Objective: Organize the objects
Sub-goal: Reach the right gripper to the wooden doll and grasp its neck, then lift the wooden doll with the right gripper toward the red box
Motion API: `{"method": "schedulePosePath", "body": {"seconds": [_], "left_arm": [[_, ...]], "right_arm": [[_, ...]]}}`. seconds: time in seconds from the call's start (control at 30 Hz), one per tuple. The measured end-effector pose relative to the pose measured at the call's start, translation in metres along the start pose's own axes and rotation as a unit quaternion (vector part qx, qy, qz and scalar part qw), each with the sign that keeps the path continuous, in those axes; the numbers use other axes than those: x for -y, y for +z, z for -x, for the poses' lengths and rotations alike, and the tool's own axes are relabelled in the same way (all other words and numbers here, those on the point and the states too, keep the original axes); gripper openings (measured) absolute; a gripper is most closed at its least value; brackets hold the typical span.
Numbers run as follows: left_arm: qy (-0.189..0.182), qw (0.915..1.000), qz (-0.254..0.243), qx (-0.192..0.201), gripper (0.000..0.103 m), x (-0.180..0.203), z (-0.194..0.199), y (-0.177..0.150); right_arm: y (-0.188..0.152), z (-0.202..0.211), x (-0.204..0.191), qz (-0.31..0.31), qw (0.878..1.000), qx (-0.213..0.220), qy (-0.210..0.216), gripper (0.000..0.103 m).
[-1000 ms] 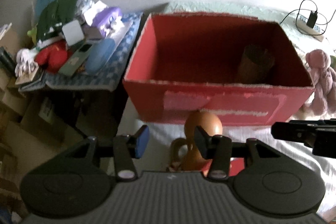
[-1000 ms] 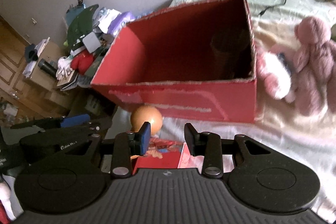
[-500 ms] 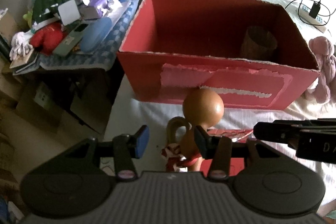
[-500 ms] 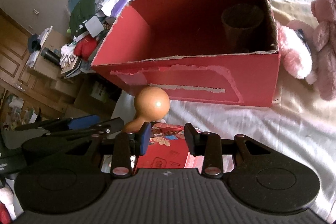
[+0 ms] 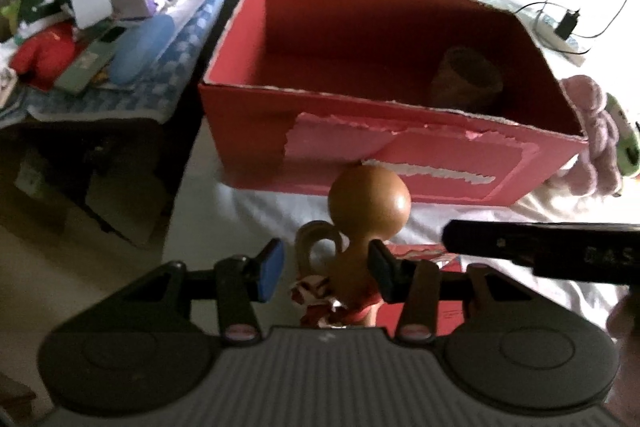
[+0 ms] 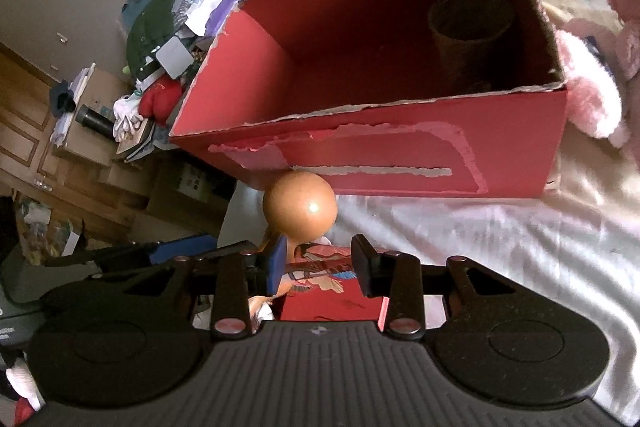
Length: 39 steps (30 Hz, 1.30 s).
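Brown gourd (image 5: 362, 227) between closing, not yet gripping fingers of left gripper (image 5: 326, 265).

Home bedroom: bedsheet (image 6: 460, 243), plush toys (image 6: 588, 99), cluttered side table (image 5: 132, 95).

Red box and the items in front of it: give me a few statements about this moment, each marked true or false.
1. The red box holds a brown cup. True.
2. The gourd-shaped brown ornament lies inside the box. False: it stands on the bed in front of the box.
3. The left tongs are clamped on the pink plush toy. False: they are closing around the ornament's neck; the toy lies beside the box.
4. A flat red packet lies below the right tongs. True.
5. The box's top is open. True.
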State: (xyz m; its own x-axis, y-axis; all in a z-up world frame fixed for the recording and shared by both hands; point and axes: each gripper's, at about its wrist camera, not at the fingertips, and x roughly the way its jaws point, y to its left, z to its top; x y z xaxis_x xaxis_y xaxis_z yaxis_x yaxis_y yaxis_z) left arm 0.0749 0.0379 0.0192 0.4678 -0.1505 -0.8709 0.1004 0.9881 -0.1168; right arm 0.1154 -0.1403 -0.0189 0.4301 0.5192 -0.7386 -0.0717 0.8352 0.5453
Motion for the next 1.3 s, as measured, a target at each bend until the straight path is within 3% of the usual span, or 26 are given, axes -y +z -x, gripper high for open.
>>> {"method": "schedulePosePath", "body": {"seconds": [0.47, 0.6, 0.8, 0.87, 0.9, 0.97, 1.07, 1.17, 1.23, 1.3], "left_arm": [[-0.073, 0.9952, -0.064, -0.010, 0.048, -0.008, -0.014, 0.004], [-0.089, 0.9924, -0.085, -0.008, 0.048, -0.005, -0.017, 0.004], [-0.113, 0.9888, -0.097, -0.011, 0.048, -0.002, -0.022, 0.006], [-0.116, 0.9884, -0.097, -0.011, 0.052, -0.002, -0.025, 0.006], [-0.120, 0.9880, -0.096, -0.012, 0.052, -0.002, -0.026, 0.006], [-0.130, 0.9875, -0.089, -0.014, 0.052, -0.005, -0.029, 0.005], [-0.141, 0.9869, -0.077, -0.016, 0.052, -0.010, -0.032, 0.003], [-0.153, 0.9857, -0.069, -0.009, 0.052, -0.013, -0.027, 0.001], [-0.156, 0.9850, -0.073, -0.006, 0.052, -0.012, -0.025, -0.001], [-0.160, 0.9843, -0.075, -0.010, 0.051, -0.010, -0.028, -0.004]], "right_arm": [[0.007, -0.033, 0.004, -0.062, 0.997, -0.021, 0.032, 0.039], [0.007, -0.040, 0.004, -0.074, 0.996, -0.031, 0.044, 0.047], [0.005, -0.047, 0.001, -0.083, 0.995, -0.033, 0.051, 0.049], [0.006, -0.048, -0.001, -0.084, 0.995, -0.028, 0.048, 0.056], [0.006, -0.048, -0.001, -0.086, 0.995, -0.025, 0.053, 0.066], [0.005, -0.048, -0.001, -0.095, 0.993, -0.021, 0.062, 0.070], [0.006, -0.049, -0.006, -0.076, 0.995, -0.019, 0.053, 0.067], [0.004, -0.048, -0.008, -0.061, 0.997, -0.015, 0.038, 0.058], [0.003, -0.046, -0.005, -0.065, 0.997, -0.015, 0.050, 0.046], [0.003, -0.047, 0.000, -0.075, 0.995, -0.023, 0.061, 0.044]]}}
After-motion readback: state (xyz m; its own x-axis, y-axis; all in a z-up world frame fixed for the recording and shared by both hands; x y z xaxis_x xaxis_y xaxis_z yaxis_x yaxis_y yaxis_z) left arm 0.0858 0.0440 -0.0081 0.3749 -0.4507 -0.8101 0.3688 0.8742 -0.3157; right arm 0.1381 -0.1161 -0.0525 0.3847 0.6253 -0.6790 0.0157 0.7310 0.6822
